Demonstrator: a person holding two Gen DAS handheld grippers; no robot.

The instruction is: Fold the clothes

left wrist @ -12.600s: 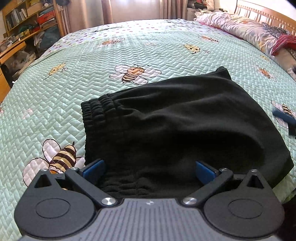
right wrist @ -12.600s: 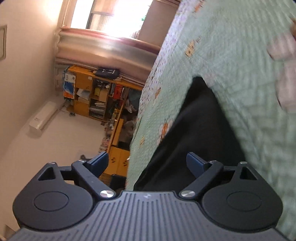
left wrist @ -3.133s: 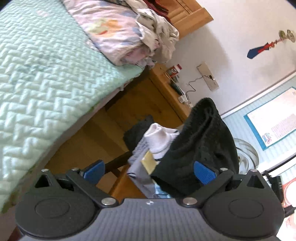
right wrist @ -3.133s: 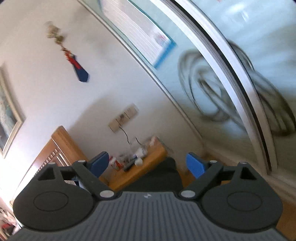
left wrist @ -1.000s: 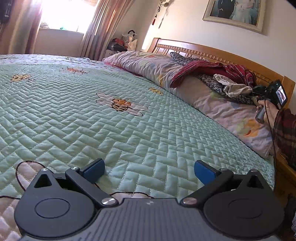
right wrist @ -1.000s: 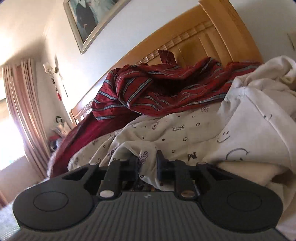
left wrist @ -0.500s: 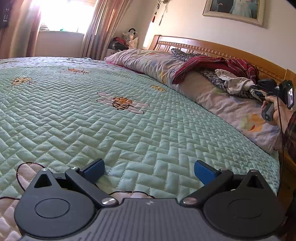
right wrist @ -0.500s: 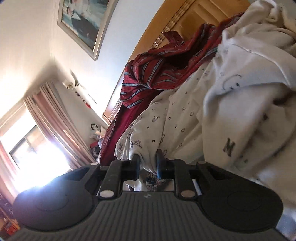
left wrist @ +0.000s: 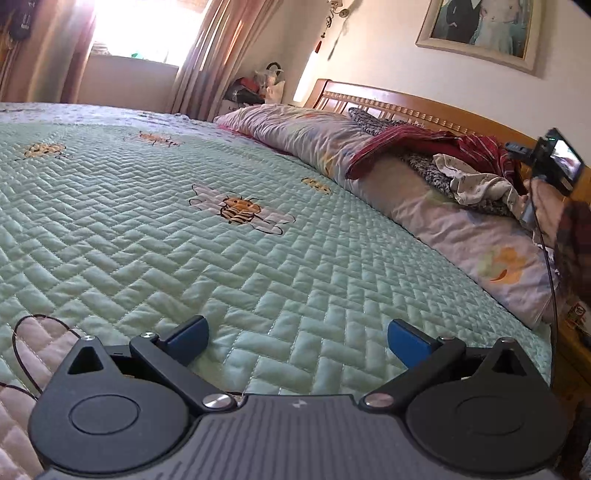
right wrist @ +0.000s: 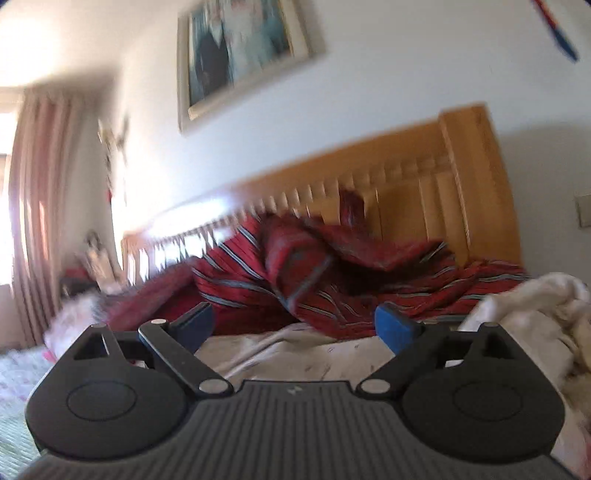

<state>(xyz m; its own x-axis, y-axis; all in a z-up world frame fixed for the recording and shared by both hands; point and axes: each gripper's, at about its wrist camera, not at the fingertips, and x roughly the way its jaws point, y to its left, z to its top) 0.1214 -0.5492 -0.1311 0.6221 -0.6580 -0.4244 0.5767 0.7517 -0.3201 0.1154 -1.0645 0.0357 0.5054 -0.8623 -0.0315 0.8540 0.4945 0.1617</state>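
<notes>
A pile of clothes lies on the pillows by the headboard: a red striped garment (left wrist: 424, 142), a grey knit piece (left wrist: 424, 168) and a white printed garment (left wrist: 476, 184). My left gripper (left wrist: 297, 338) is open and empty, low over the green quilt (left wrist: 184, 251). My right gripper (right wrist: 295, 323) is open, just above the white printed garment (right wrist: 314, 354), with the red striped garment (right wrist: 295, 266) right behind it. In the left wrist view the right gripper (left wrist: 550, 158) shows at the far right beside the pile.
The wooden headboard (left wrist: 406, 107) runs behind the long pillow (left wrist: 303, 133). A bedside table (left wrist: 576, 354) stands past the bed's right edge. A framed picture (right wrist: 240, 48) hangs above. Curtains and a window (left wrist: 140, 26) are at the far side.
My right gripper was shut on the white printed garment and has now opened and let it go, its view swinging level. My left gripper has stayed open over the quilt.
</notes>
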